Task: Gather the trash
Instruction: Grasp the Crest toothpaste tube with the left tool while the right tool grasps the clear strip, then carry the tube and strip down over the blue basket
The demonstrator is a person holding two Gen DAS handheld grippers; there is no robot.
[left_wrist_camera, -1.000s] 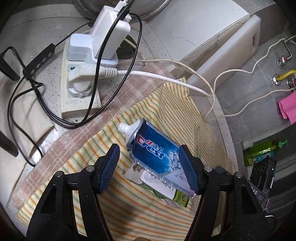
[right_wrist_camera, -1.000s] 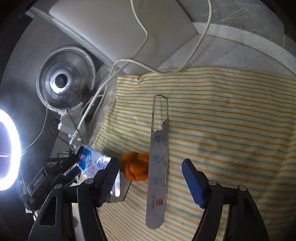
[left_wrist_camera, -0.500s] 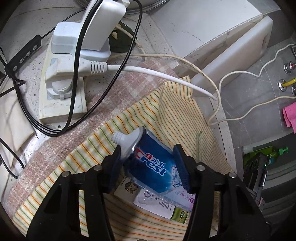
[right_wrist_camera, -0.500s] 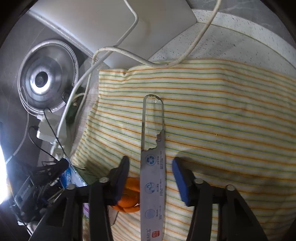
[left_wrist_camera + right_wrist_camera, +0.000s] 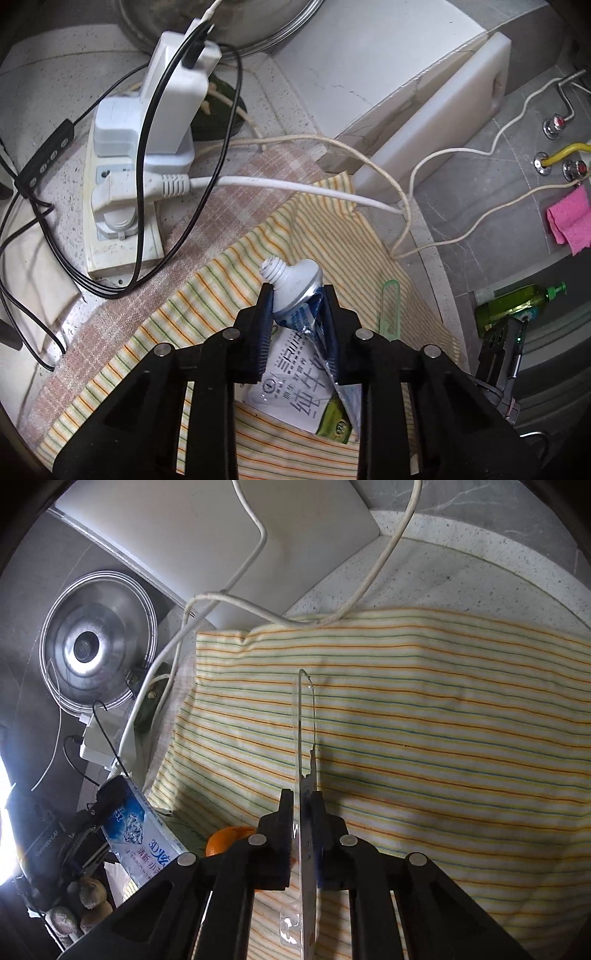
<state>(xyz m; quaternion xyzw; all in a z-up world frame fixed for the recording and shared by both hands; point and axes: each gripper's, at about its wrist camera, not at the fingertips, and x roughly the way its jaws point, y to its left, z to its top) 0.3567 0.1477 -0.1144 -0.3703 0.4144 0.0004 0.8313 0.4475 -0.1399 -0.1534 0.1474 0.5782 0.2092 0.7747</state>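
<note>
Toothpaste tube (image 5: 295, 295), at 12 o'clock, is grasped by closing left fingers (image 5: 266, 317); right fingers (image 5: 286, 819) clench blister pack (image 5: 307, 775).

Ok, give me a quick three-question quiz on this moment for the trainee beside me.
1. True or false: the toothpaste tube has its cap on.
2. What are the right gripper jaws shut on? A: an orange peel. B: a torn blister pack. C: a white cable.
3. Fill in: the cloth under the trash has a ____ pattern.

Key: 1 false, the threaded neck is bare. 2 B. 3 striped.
</note>
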